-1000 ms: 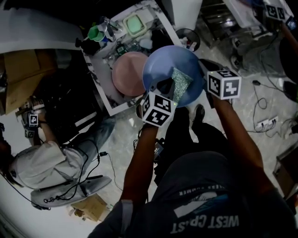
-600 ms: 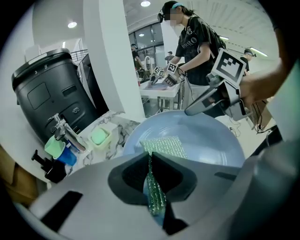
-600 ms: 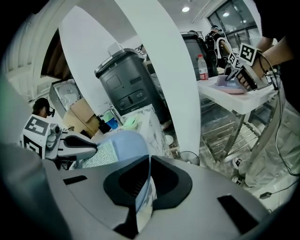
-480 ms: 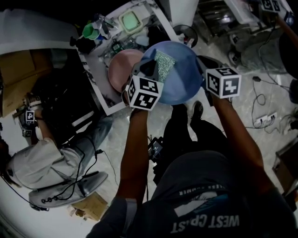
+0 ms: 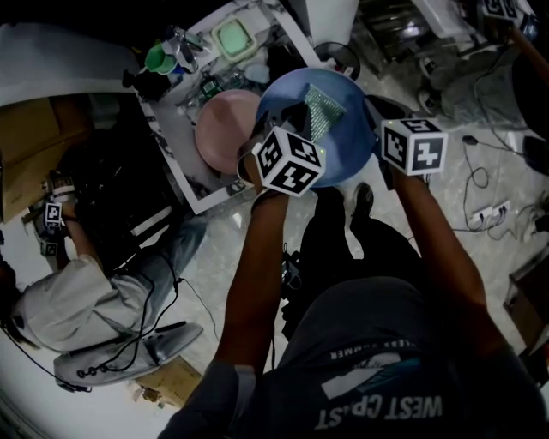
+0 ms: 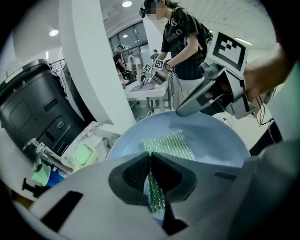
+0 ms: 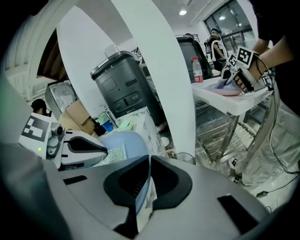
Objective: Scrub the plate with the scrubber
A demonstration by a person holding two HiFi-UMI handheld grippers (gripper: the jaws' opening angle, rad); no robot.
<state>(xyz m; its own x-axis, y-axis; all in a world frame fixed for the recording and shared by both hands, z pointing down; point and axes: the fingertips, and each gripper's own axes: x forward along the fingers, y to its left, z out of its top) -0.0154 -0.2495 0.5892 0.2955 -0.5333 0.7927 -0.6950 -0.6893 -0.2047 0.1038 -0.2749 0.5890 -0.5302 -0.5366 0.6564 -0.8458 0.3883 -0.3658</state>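
Scrubbing step: left hand-held gripper [image 6: 151, 161] clamped on scrubber [image 6: 171, 143], pressed to plate [image 5: 352, 146]; right hand-held gripper [image 7: 149, 166] pinches plate rim. Next, probably: sweep across plate.

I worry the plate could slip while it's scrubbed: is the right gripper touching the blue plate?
Touching. The right gripper view shows the right gripper with its jaws closed on the rim of the blue plate.

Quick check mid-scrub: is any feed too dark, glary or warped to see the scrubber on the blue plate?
Head view: dim, corners vignetted, but the scrubber on the blue plate reads. Left gripper view: bright, fisheye-curved; scrubber weave sharp, left hand-held gripper body close-up and soft. Right gripper view: a ceiling light makes only a small hot spot; the white column bows with the lens.
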